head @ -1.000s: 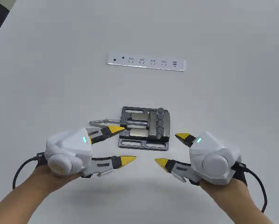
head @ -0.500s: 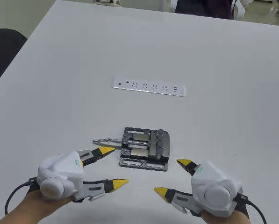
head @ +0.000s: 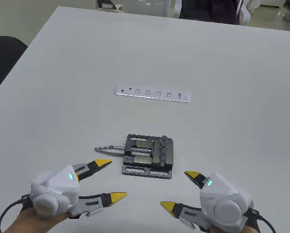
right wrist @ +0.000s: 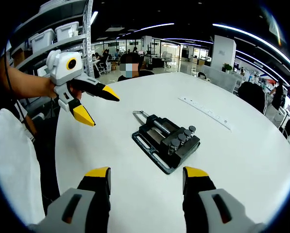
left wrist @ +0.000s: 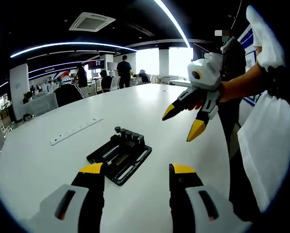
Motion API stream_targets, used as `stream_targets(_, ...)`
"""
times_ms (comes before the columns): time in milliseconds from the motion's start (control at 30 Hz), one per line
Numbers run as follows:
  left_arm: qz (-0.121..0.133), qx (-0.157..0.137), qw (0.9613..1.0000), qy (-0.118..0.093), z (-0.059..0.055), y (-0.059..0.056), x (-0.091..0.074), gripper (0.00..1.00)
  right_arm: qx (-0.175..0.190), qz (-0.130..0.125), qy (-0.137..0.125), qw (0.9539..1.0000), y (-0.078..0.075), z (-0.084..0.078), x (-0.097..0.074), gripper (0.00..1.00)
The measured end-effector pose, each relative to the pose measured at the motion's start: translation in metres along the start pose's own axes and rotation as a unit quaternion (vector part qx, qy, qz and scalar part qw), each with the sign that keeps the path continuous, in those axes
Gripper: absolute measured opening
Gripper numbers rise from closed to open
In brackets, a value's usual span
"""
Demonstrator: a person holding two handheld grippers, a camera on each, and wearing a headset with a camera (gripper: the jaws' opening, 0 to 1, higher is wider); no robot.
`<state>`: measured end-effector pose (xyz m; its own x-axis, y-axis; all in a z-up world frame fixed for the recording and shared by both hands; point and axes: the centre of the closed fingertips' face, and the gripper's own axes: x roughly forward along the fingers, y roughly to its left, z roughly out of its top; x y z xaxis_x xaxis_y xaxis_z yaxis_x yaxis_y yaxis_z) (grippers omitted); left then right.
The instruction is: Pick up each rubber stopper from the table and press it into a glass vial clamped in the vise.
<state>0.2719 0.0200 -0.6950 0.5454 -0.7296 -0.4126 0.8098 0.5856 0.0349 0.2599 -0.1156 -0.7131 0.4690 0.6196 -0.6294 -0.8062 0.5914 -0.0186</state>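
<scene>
**Hovering empty on either side of the vise**

White left gripper with yellow-tipped jaws (head: 110, 179) hangs spread wide over the white table (head: 62, 73), holding nothing, left of the small black metal vise (head: 147, 167). Four dark round rubber stoppers (head: 162, 149) sit in a row in that vise. White right gripper (head: 179, 189), equally spread and empty, hovers near its right corner.

Vise (head: 148, 156) mid tabletop (head: 232, 73), nearer front edge. Pwr strip (head: 152, 93) behind it, well apart. Vise handle (head: 108, 148) sticks out left; row of caps (head: 162, 148) in its right end. L gripper (head: 113, 179) front-left of vise, R gripper (head: 179, 190) front-right.
</scene>
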Motion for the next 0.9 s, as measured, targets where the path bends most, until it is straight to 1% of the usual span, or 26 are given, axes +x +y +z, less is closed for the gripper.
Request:
stream_targets(133,0.008,-0.005,1.0,0.0,-0.003,0.001,-0.004,0.52,0.007,-0.004,0.003,1.0,-0.001,-0.008,-0.004,0.61)
stream_targets(267,0.015,-0.01,0.9998,0.001,-0.005,0.0,-0.009,0.52,0.015,-0.008,0.0,0.9999,-0.001,-0.013,-0.01,0.62)
stream_targets(500,0.026,-0.016,0.9995,0.0,-0.007,0.001,-0.016,0.52,0.016,-0.012,-0.006,0.9998,0.0,-0.014,-0.018,0.64)
stream_targets(600,0.027,-0.018,0.9995,0.001,-0.008,0.0,-0.017,0.52,0.017,-0.012,-0.008,0.9998,0.0,-0.015,-0.018,0.64)
stream_targets(900,0.031,-0.022,0.9993,-0.001,-0.008,-0.002,-0.019,0.53,0.023,-0.013,-0.008,0.9996,0.0,-0.017,-0.019,0.64)
